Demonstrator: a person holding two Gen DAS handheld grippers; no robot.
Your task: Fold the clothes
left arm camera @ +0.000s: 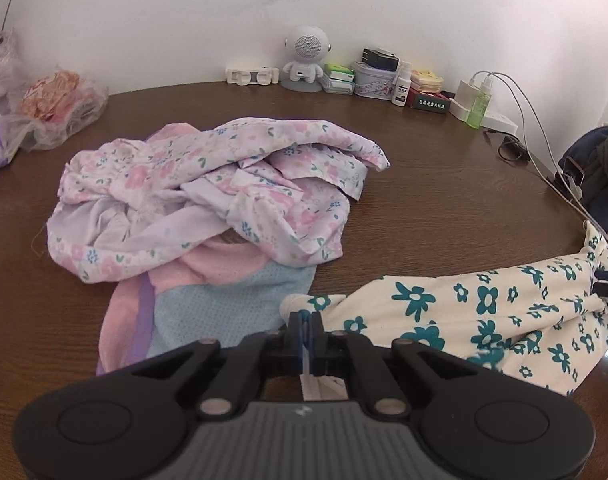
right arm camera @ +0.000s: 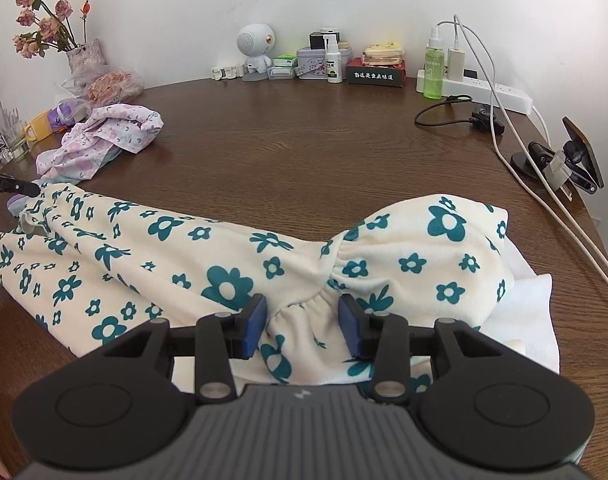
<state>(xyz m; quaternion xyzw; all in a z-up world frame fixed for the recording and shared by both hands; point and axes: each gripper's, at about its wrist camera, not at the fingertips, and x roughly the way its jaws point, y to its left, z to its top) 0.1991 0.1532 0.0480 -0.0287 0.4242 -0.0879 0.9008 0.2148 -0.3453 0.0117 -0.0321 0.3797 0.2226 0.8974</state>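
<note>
A cream garment with teal flowers [right arm camera: 232,264] is stretched across the near edge of a brown wooden desk [right arm camera: 304,144]. Its left end is pinched in the left claw [left arm camera: 307,330], whose jaws are nearly closed on a thin fold of the fabric. The right claw [right arm camera: 302,328] is held partly open astride the gathered elastic band, and its blue pads [right arm camera: 254,330] are not seen pressing the cloth.

For a clean fold, the right claw should be closed on the band before anything is lifted, and the cloth should be kept taut and level between both claws (slack would probably leave creases).

Counted on the desk: one teal-flowered garment in hand, one pink floral garment [left arm camera: 208,196] crumpled on one pink-and-blue piece [left arm camera: 208,300], one white robot-shaped speaker [right arm camera: 256,48] and one green spray bottle [right arm camera: 433,68].
</note>
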